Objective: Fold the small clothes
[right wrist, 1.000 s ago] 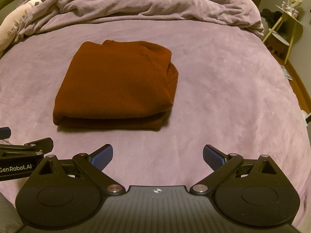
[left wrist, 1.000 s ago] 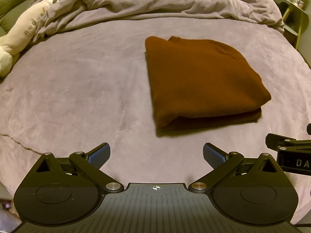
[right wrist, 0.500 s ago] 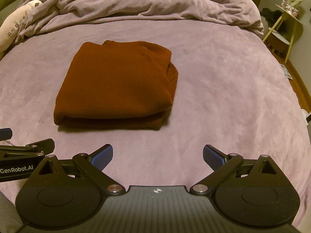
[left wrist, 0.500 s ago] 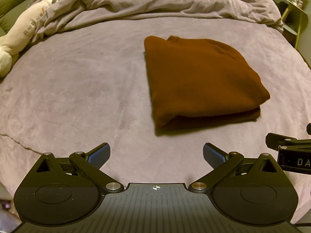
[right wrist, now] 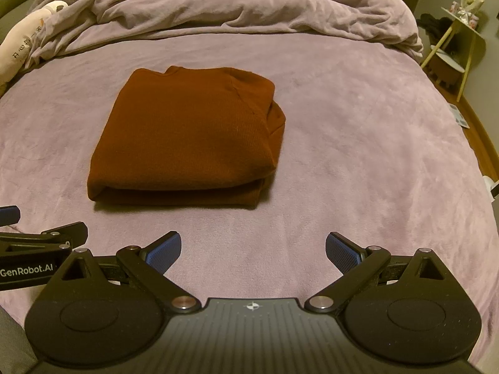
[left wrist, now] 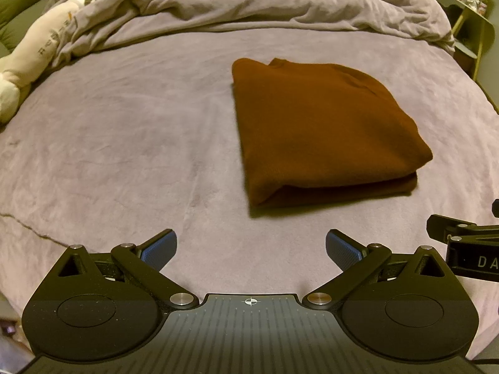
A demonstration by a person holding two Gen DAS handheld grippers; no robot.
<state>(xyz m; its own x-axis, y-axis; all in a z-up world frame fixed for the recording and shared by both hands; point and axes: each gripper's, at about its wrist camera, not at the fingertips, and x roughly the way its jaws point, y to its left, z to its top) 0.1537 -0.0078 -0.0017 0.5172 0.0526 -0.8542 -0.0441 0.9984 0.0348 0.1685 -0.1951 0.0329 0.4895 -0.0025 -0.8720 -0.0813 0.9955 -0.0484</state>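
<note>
A rust-brown garment (left wrist: 321, 131) lies folded into a neat rectangle on the purple bed cover (left wrist: 124, 143), its folded layers showing along the near edge. In the right wrist view the same garment (right wrist: 190, 137) sits left of centre. My left gripper (left wrist: 251, 249) hangs open above the cover, short of the garment's near left corner, with nothing between its blue pads. My right gripper (right wrist: 253, 251) is open too, short of the garment's near right corner. Each gripper shows at the edge of the other's view.
A crumpled purple duvet (left wrist: 265, 3) is heaped along the far side of the bed. A cream plush toy (left wrist: 37, 53) lies at the far left. A small side table (right wrist: 458, 40) stands off the bed's right, where wooden floor (right wrist: 480, 137) shows.
Almost nothing: the garment has drifted very slightly in both views as the grippers shift a little. Both stay open and empty.
</note>
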